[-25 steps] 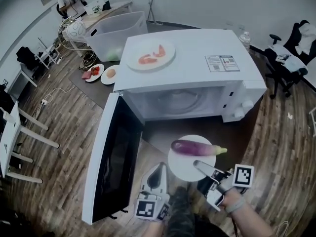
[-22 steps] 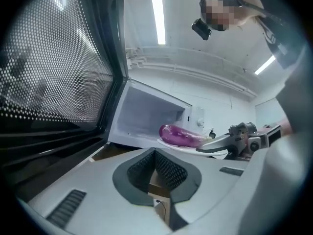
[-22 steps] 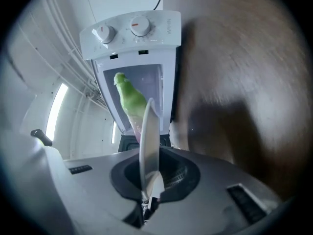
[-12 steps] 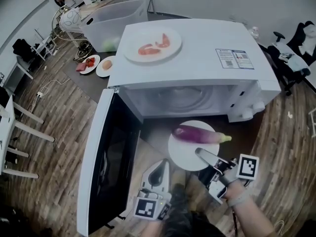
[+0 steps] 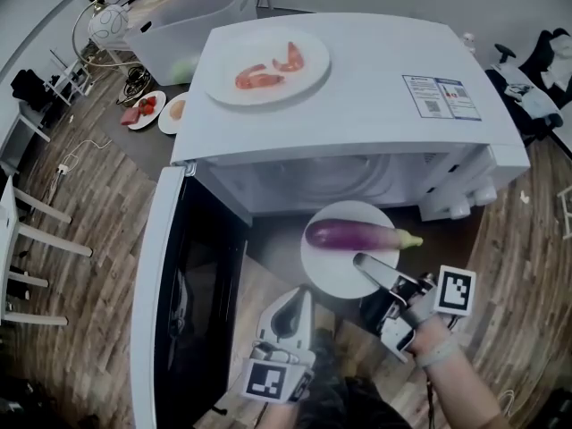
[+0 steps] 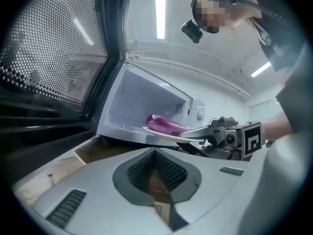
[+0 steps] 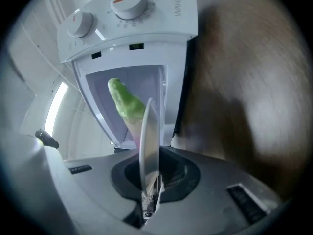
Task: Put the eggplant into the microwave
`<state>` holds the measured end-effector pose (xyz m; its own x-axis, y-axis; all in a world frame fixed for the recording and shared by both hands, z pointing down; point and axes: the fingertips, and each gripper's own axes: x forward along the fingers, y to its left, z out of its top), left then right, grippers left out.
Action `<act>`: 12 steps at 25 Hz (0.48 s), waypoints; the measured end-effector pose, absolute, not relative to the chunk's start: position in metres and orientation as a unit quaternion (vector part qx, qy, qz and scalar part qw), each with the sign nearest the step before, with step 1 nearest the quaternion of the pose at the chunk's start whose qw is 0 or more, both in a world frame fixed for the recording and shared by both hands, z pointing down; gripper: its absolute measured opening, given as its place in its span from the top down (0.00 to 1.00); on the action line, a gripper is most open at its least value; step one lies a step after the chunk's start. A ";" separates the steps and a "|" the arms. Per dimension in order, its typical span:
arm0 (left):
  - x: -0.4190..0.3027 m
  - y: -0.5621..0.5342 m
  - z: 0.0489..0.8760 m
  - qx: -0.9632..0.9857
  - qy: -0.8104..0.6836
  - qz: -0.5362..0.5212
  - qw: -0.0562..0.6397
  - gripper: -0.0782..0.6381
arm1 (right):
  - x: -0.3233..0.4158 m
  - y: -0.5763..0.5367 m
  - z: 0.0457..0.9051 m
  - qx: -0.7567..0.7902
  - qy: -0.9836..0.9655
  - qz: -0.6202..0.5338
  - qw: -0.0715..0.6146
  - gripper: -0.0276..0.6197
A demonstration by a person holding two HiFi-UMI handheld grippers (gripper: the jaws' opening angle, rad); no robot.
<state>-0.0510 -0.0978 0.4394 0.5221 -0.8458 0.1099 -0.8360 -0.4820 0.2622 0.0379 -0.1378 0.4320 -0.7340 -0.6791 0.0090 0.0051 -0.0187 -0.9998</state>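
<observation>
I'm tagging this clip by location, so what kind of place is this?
Probably a lab or office workroom rather than a home kitchen. The microwave sits on a low table, with office chairs and a big plastic bin around it on wood-look flooring.

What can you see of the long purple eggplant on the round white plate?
The long purple eggplant is glossy and smooth, fading pale toward its green stem end, pointing right in the head view. It lies on its side across the round white plate, touching only that. The right gripper clamps the plate's rim before the open white microwave.
</observation>
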 end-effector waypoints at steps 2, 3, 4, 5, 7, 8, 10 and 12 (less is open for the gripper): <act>-0.050 -0.103 0.438 0.862 -0.486 -0.019 0.144 0.89 | 0.037 -0.144 0.430 -0.257 0.651 -0.665 0.261 0.95; -0.048 -0.105 0.437 0.863 -0.484 -0.019 0.143 0.89 | 0.037 -0.147 0.430 -0.257 0.650 -0.665 0.263 0.95; -0.047 -0.108 0.436 0.864 -0.483 -0.020 0.142 0.89 | 0.036 -0.150 0.429 -0.257 0.649 -0.665 0.264 0.95; -0.046 -0.110 0.435 0.865 -0.482 -0.021 0.142 0.89 | 0.036 -0.153 0.428 -0.257 0.649 -0.665 0.264 0.95; -0.045 -0.114 0.434 0.864 -0.482 -0.024 0.143 0.89 | 0.034 -0.158 0.427 -0.256 0.648 -0.665 0.267 0.95; -0.045 -0.116 0.433 0.864 -0.482 -0.025 0.144 0.89 | 0.033 -0.160 0.427 -0.256 0.647 -0.666 0.269 0.95; -0.044 -0.119 0.432 0.863 -0.483 -0.026 0.144 0.89 | 0.032 -0.164 0.428 -0.257 0.645 -0.667 0.271 0.95; -0.043 -0.121 0.432 0.863 -0.483 -0.027 0.145 0.89 | 0.031 -0.167 0.429 -0.258 0.643 -0.668 0.272 0.95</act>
<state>-0.0427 -0.1210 0.4320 0.5312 -0.8421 0.0932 -0.8264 -0.4907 0.2760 0.0315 -0.1672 0.4294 -0.7190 -0.6950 -0.0050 0.0310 -0.0249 -0.9992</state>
